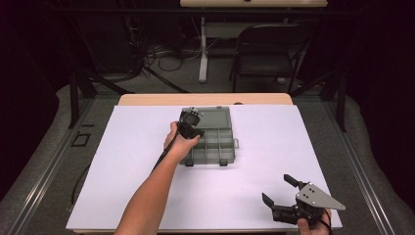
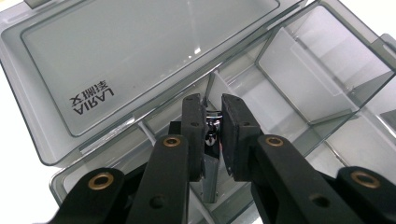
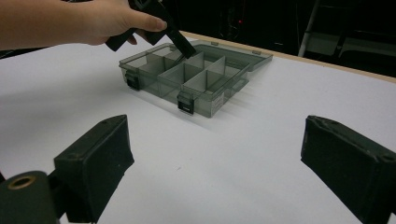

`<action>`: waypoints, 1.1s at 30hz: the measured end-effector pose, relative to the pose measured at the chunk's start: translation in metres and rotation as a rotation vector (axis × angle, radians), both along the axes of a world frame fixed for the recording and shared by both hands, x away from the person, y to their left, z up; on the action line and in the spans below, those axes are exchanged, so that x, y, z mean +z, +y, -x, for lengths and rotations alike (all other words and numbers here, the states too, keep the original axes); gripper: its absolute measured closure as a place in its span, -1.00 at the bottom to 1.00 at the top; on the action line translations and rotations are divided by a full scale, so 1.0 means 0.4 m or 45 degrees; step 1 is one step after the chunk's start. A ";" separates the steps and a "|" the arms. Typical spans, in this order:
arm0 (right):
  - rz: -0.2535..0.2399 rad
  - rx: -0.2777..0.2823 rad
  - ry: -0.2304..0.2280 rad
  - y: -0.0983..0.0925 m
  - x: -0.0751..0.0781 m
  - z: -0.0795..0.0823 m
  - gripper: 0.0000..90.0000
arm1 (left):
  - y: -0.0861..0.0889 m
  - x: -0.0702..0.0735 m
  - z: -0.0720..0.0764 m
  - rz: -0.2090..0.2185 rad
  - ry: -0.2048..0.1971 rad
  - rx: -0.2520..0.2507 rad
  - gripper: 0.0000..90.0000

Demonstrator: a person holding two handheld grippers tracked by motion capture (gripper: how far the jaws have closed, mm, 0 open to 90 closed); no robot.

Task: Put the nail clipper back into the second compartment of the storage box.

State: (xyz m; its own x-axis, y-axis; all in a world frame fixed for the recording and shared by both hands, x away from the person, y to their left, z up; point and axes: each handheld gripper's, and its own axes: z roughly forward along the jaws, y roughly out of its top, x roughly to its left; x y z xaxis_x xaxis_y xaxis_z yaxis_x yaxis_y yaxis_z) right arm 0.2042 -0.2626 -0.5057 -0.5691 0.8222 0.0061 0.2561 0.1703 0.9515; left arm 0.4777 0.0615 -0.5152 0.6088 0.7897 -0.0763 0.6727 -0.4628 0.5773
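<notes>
Closely, smoky clear plastic box [image 2: 140, 60], shiny metal piece [image 2: 212, 130]

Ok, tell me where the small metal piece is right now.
The metal piece is pinched in the left gripper, over a compartment of the open grey box at mid-table in the high view.

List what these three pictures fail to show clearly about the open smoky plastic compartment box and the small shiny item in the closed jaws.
- Small shiny metal item: left gripper pads cover most of it; kind unclear.
- Smoky plastic compartment box: high view, hand covers its left compartments.
- Right gripper: high view, bottom edge cuts off its handle.
</notes>
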 end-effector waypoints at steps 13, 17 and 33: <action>0.000 0.002 -0.001 0.000 -0.001 -0.001 -0.81 | 0.003 0.000 0.001 0.000 -0.003 -0.001 0.77; 0.001 0.000 0.002 -0.001 -0.001 0.000 -0.81 | 0.003 0.000 0.001 -0.001 -0.005 -0.005 0.77; -0.003 -0.004 0.006 -0.001 -0.004 -0.004 -0.81 | 0.013 0.032 0.009 0.062 -0.107 0.034 0.11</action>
State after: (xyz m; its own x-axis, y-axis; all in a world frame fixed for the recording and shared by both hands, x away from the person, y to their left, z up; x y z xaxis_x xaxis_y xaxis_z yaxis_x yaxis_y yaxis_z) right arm 0.2058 -0.2628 -0.5073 -0.5668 0.8238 0.0108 0.2612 0.1672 0.9507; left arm 0.4742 0.0669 -0.5022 0.5934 0.8024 -0.0645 0.6327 -0.4154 0.6535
